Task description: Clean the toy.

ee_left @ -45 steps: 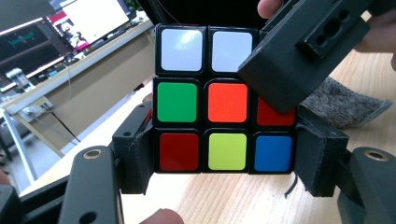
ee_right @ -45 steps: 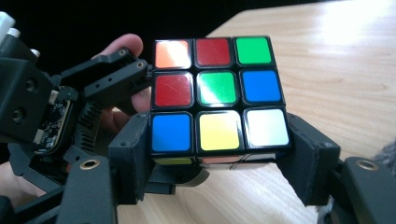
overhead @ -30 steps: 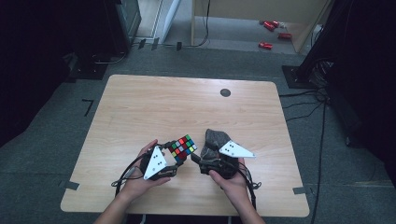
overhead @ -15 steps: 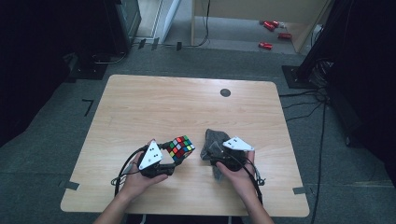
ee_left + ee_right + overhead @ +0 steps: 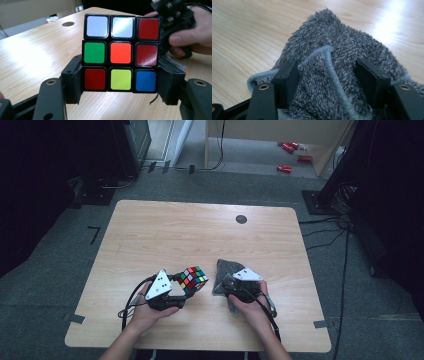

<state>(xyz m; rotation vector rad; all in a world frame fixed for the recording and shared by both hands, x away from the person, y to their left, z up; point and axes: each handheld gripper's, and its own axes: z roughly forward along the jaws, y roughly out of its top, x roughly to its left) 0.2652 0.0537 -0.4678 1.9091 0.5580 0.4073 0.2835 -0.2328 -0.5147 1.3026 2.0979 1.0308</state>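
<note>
A scrambled colour cube [image 5: 192, 279] is held just above the wooden table [image 5: 165, 235], with my left gripper [image 5: 188, 288] shut on its lower layer. In the left gripper view the cube [image 5: 121, 53] faces the camera, and my left gripper [image 5: 122, 80] has a pad on each side of it. A fluffy grey cloth [image 5: 226, 268] lies bunched on the table just to the right. My right gripper [image 5: 226, 283] reaches into it; its jaws have just been closing. In the right gripper view a raised fold of the cloth [image 5: 332, 32] sits pinched in my right gripper [image 5: 328, 75].
A small black round mark [image 5: 241, 219] sits near the table's far edge. Red objects [image 5: 285, 168] lie on the floor beyond, and a black stand [image 5: 325, 195] and cables are at the right. The person's right hand [image 5: 190, 37] shows behind the cube.
The right hand has sunk toward the table and its jaws have drawn in on the grey cloth. The left hand and the cube have stayed put.
</note>
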